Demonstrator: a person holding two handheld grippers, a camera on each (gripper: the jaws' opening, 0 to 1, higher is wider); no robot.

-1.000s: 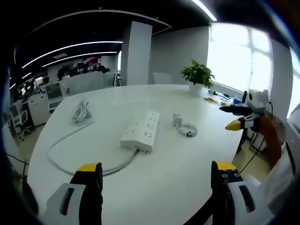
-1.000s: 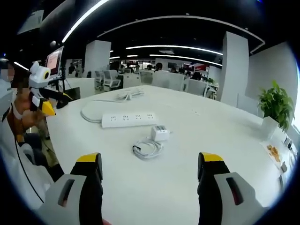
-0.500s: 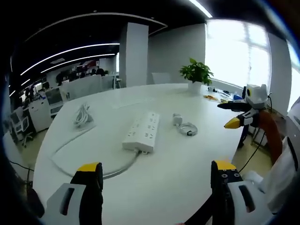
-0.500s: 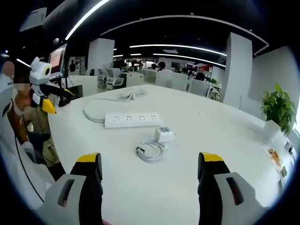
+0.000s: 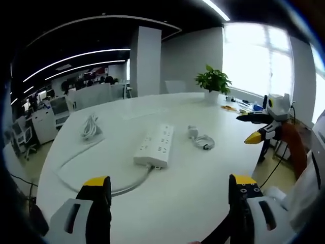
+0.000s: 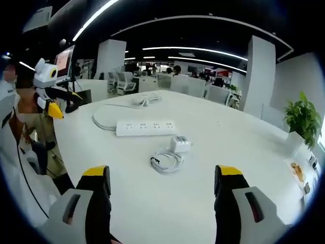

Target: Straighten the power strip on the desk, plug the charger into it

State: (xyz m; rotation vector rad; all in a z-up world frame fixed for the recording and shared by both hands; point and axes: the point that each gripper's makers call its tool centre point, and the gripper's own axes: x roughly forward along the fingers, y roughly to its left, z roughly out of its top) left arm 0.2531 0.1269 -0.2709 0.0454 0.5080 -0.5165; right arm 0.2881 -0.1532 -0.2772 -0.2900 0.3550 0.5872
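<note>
Both empty grippers gape wide above power strip (image 5: 155,146), charger (image 6: 180,144), plant (image 5: 213,81).

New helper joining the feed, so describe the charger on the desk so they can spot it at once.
On the big white desk, find the long white power strip. Just beside it, toward the right gripper, sits the charger: a small white block trailing a coiled white cable, unlike the strip's thick looping cord.

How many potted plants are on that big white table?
1. The potted plant stands at the far edge of the white table, near the window, beyond the power strip and the charger. It shows at the right of the right gripper view too.
</note>
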